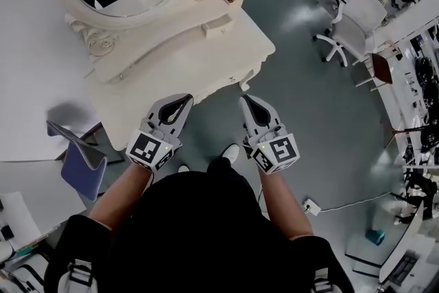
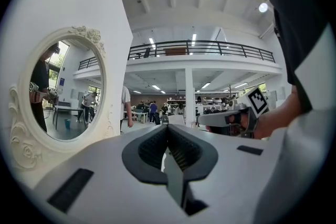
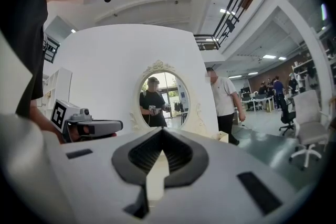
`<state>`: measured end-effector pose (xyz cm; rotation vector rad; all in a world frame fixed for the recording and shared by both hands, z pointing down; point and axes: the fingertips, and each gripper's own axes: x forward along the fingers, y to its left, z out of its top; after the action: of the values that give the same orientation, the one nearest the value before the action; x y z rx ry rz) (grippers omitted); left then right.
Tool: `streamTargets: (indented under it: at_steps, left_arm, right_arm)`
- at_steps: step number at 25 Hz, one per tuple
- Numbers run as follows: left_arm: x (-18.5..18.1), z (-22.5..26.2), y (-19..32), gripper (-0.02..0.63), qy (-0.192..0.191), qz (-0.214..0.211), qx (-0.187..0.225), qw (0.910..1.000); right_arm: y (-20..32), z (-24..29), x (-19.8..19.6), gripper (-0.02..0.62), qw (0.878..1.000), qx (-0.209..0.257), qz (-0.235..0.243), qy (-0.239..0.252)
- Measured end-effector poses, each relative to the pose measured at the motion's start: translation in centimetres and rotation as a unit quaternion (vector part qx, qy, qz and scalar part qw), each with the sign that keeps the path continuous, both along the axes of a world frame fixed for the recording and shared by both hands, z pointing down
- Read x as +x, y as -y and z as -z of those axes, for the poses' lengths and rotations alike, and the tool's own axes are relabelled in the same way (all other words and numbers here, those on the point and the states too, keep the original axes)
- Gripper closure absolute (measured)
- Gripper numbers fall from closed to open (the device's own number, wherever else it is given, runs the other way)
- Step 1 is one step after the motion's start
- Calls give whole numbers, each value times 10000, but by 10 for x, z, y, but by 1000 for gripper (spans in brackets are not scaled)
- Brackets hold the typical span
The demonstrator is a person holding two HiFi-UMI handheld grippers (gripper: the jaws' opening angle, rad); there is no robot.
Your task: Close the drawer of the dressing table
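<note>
Light: I'm getting bright, even light from the ceiling strips (image 2: 152,40).
Glare: soft sheen on the floor (image 1: 302,79) in my head view.
Shadows: faint, with one grey patch left of the table (image 1: 226,51).
Edges: both gripper views bend hard and have black corners.
Focus: foreground soft, background sharper.

Both bare forearms (image 1: 116,192) reach forward side by side from the person's dark-clad torso (image 1: 206,230). The left gripper (image 1: 180,105) and the right gripper (image 1: 248,103) point level and roughly parallel, a gap between them, with their marker cubes (image 1: 149,149) facing up near the hands. Each gripper's jaws meet at the tips with nothing between them.
</note>
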<state>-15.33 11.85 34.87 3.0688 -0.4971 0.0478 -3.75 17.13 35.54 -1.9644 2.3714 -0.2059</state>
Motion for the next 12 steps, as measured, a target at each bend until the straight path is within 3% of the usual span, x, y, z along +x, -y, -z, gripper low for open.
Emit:
streamTargets:
  at_steps: [12]
  left_arm:
    - [93,6,25,611,-2,200,-43,9998]
  right_arm:
    - [41,2,79,594,9990,-36,456,15]
